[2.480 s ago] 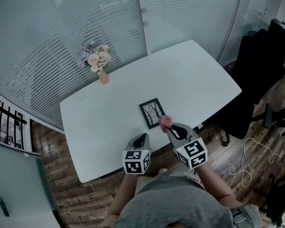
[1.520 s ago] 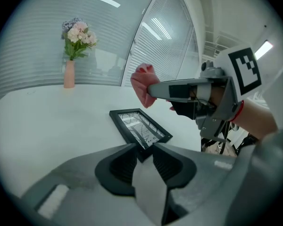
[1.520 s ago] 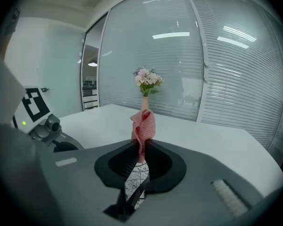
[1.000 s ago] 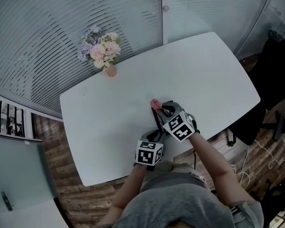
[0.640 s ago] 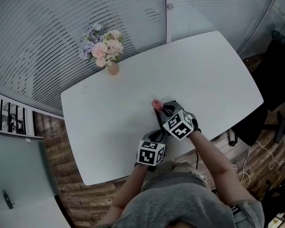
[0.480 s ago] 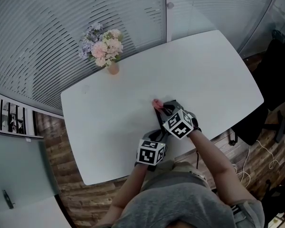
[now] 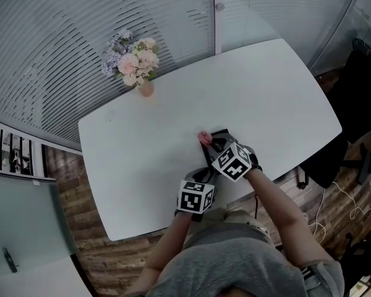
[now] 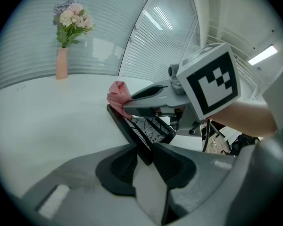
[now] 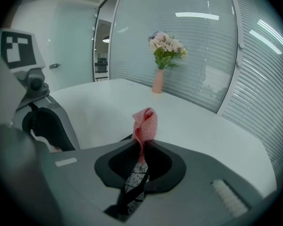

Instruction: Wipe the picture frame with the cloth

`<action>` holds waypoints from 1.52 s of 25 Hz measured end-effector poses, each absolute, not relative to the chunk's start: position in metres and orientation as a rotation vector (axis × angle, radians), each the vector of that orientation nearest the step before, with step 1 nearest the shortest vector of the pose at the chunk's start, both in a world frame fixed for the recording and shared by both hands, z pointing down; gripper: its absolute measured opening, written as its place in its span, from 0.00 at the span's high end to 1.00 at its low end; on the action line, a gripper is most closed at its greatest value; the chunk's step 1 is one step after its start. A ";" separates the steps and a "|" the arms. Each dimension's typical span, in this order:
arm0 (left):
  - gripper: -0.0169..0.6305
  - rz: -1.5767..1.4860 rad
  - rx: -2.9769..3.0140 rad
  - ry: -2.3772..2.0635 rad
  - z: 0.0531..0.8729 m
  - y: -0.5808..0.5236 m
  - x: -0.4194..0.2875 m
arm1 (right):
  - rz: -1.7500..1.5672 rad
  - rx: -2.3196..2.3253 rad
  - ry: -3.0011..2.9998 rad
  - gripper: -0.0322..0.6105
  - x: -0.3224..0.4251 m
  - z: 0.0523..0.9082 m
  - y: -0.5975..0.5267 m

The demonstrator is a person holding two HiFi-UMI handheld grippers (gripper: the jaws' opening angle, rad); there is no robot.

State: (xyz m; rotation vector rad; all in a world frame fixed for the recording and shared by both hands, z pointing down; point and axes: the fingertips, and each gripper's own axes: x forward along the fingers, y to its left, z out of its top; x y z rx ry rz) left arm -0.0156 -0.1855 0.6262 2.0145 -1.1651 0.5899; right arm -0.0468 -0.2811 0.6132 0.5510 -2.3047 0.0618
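My left gripper is shut on the near corner of the black picture frame, which holds a tree drawing. My right gripper is shut on a pink cloth and holds it against the frame's far left edge. The frame's glass shows below the right jaws. In the head view the frame is mostly hidden under the right gripper. There the cloth peeks out at its tip, and the left gripper sits just behind it near the table's front edge.
A pink vase of flowers stands at the back left of the white table. Glass walls with blinds rise behind it. A black chair stands to the right, and cables lie on the wooden floor.
Since 2.5 s ago my left gripper has shut on the frame's near corner, and the right gripper has carried the cloth to the frame's far end. Over the last second little has moved.
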 end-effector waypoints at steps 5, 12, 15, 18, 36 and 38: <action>0.82 0.595 2.013 -1.173 0.626 -0.185 -0.015 | 0.075 0.526 -2.298 0.89 -0.043 0.615 -0.272; 0.82 0.597 2.017 -1.184 0.626 -0.185 -0.015 | 0.085 0.466 -2.293 0.89 -0.037 0.615 -0.255; 0.82 0.601 2.019 -1.188 0.625 -0.186 -0.016 | 0.089 0.442 -2.293 0.89 -0.035 0.616 -0.248; 0.82 0.602 2.019 -1.191 0.625 -0.186 -0.016 | 0.090 0.422 -2.291 0.89 -0.032 0.616 -0.241; 0.82 0.600 2.030 -1.207 0.626 -0.186 -0.015 | 0.135 0.285 -2.262 0.89 -0.015 0.620 -0.203; 0.82 0.603 2.030 -1.209 0.625 -0.186 -0.015 | 0.133 0.287 -2.261 0.89 -0.015 0.619 -0.203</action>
